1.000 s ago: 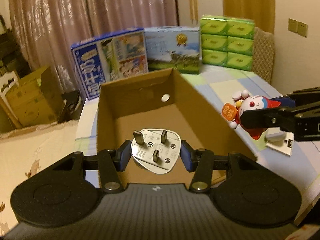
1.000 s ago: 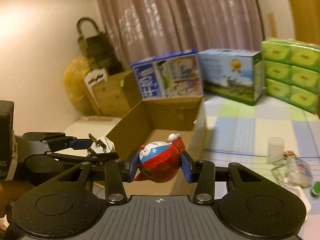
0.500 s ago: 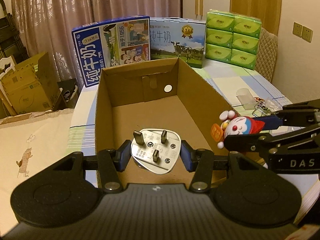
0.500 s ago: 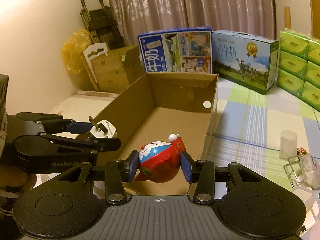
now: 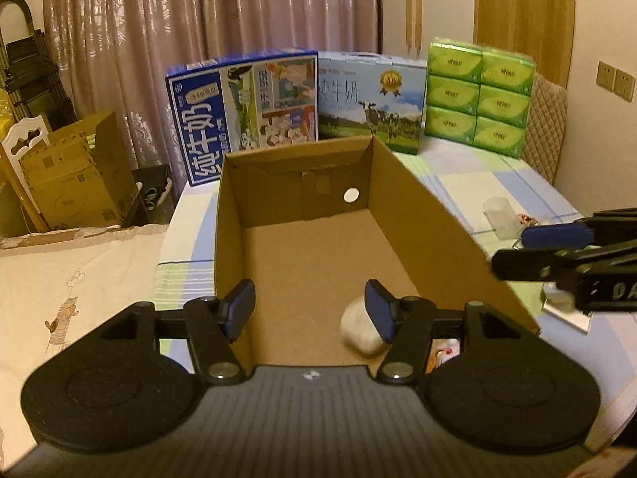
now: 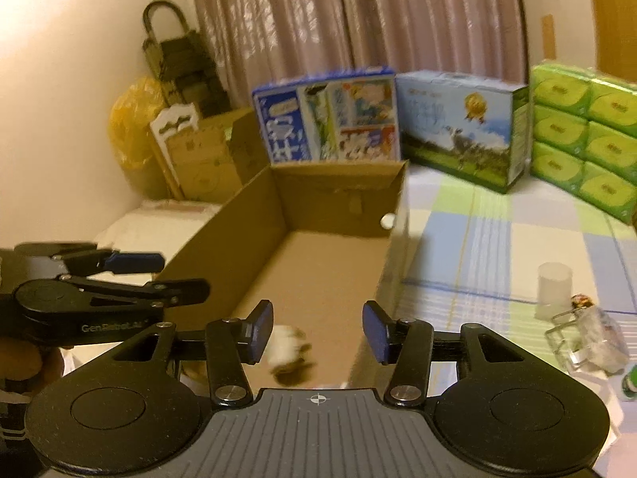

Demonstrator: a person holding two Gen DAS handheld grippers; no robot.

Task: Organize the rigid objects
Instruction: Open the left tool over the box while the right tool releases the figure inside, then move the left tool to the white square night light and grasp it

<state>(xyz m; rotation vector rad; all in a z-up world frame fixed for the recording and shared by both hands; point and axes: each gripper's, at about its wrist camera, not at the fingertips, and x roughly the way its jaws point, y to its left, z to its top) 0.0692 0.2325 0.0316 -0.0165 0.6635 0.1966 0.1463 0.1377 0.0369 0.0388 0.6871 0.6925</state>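
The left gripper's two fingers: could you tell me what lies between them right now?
Nothing is held: in the left wrist view the opening left gripper frames only the cardboard box's bare floor, while a blurred white object, seemingly the plug, lies below beside its right finger.

Home: curtains [image 5: 207,40], checked tablecloth [image 6: 497,247]

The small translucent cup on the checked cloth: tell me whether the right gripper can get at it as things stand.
Probably yes. The right gripper, its jaws opening with nothing gripped, hangs over the cardboard box; the cup stands on bare cloth to its right, though the clear items beside it crowd one side.
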